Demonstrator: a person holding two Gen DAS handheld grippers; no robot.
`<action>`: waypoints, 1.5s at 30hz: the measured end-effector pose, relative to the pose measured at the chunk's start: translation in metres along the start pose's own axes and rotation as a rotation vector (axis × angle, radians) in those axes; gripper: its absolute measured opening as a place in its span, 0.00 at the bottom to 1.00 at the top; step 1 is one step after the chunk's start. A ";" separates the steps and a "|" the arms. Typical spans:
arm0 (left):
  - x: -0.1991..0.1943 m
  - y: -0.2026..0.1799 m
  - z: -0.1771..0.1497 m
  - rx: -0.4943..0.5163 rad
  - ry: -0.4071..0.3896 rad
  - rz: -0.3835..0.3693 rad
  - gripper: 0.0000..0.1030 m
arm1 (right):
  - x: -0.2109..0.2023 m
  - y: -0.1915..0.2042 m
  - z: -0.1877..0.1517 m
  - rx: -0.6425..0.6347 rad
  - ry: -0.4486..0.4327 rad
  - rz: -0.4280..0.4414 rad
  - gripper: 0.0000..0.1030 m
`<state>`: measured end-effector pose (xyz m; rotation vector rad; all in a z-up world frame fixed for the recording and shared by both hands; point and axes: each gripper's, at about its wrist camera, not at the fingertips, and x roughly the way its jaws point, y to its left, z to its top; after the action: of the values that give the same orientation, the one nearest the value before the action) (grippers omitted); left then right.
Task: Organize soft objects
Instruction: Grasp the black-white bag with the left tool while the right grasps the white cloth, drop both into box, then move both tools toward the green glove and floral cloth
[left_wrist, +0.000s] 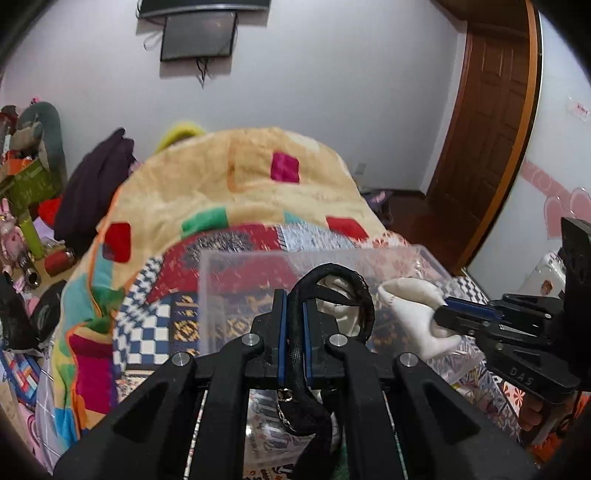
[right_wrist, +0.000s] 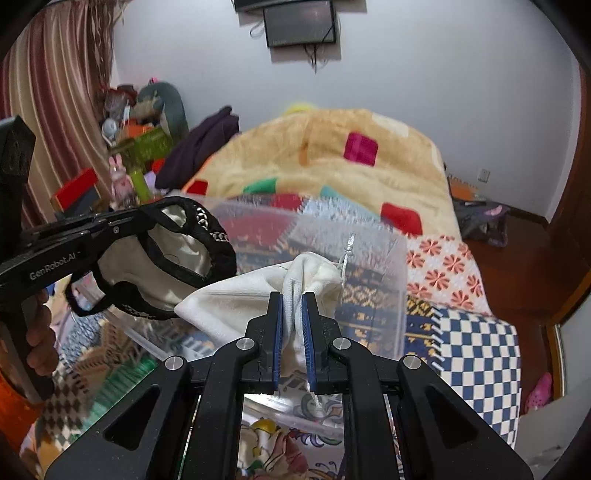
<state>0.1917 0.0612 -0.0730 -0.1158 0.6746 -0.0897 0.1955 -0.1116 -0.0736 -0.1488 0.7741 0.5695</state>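
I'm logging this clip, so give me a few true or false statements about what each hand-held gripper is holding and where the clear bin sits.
1. The left hand-held gripper is shut on a black strap. True.
2. The right hand-held gripper is open and holds nothing. False: it is shut on white cloth.
3. The clear plastic bin sits on the bed. True.
4. The bin has a lid on. False: its top is open.

"GenRobot.AI" on left gripper (right_wrist: 122, 223); "DAS" on right gripper (left_wrist: 448, 314).
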 end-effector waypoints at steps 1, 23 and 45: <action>0.003 -0.001 -0.002 0.004 0.013 -0.004 0.06 | 0.004 0.000 -0.002 -0.003 0.014 -0.001 0.09; -0.066 -0.034 -0.009 0.081 -0.080 0.031 0.68 | -0.053 0.004 0.006 0.007 -0.121 -0.059 0.78; -0.055 -0.056 -0.087 0.037 0.069 -0.031 0.96 | -0.058 0.000 -0.065 0.053 0.016 -0.019 0.86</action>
<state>0.0920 0.0061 -0.0988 -0.0874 0.7402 -0.1361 0.1220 -0.1580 -0.0791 -0.1117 0.8014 0.5302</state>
